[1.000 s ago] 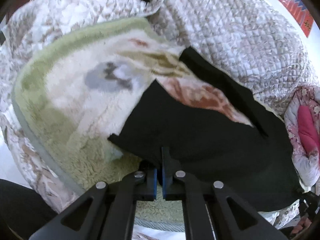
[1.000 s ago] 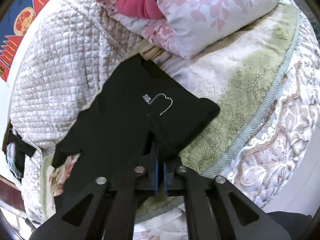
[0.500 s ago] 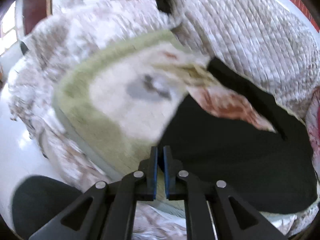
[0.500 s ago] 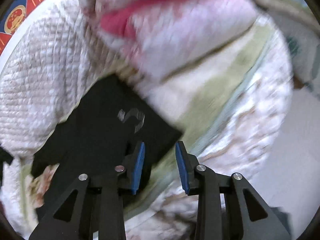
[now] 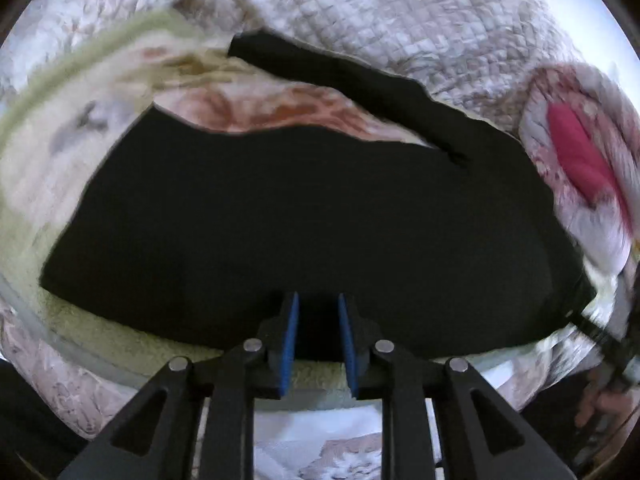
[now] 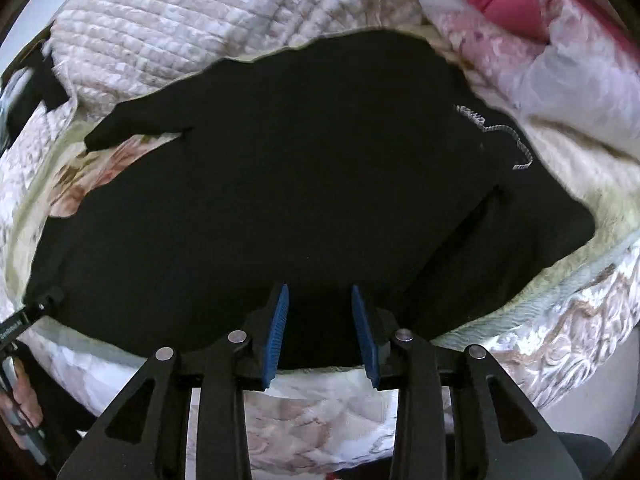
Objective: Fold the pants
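Black fabric pants (image 5: 304,216) lie spread across a fluffy cream-and-green blanket (image 5: 44,168) (bed beneath, quilted). The left gripper (image 5: 318,304) and right gripper (image 6: 320,296) hover over the near edge, blue-padded jaws opening, pinching nothing.

So the bed (image 5: 400,12) has a quilted cover, with a fluffy cream-and-green blanket (image 6: 592,184) on top. Black pants (image 6: 280,168) lie flat on that blanket, and a pink floral duvet (image 5: 580,152) is bunched up beside them.

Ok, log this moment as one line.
stage: regrasp | pants: black, spread on bed | left gripper: opening, empty | right gripper: opening, empty
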Motion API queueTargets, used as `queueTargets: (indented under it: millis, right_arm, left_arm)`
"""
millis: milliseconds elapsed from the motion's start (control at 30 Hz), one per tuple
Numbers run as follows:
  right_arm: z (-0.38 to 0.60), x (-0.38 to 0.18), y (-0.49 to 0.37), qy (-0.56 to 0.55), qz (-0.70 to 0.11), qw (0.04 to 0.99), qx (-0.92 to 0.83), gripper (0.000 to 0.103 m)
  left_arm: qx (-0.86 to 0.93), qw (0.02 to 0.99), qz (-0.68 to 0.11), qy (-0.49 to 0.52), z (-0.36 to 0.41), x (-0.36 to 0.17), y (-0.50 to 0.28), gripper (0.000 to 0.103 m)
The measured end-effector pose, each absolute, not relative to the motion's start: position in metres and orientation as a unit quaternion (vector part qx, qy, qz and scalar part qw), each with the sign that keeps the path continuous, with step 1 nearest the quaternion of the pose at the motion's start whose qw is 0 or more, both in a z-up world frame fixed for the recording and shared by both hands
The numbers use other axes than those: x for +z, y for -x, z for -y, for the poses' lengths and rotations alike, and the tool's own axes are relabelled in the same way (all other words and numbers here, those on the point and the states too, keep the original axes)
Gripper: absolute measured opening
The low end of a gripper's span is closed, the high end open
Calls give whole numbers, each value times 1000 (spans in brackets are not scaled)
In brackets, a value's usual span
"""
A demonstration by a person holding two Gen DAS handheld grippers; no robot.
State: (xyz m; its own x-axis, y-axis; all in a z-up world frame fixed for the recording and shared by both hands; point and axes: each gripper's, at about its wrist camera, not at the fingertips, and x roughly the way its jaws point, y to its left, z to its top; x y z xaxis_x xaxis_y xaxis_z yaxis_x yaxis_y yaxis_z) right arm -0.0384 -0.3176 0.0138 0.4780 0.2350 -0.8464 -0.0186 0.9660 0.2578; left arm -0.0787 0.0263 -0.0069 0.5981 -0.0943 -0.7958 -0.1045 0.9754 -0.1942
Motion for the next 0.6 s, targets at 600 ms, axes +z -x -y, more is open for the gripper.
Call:
queueTargets:
  millis: [600]
  right_arm:
    - [270, 19, -39, -52, -498, 856, 129, 49]
  left_arm:
    - [-23, 893, -449, 3, -4, -1, -12, 42]
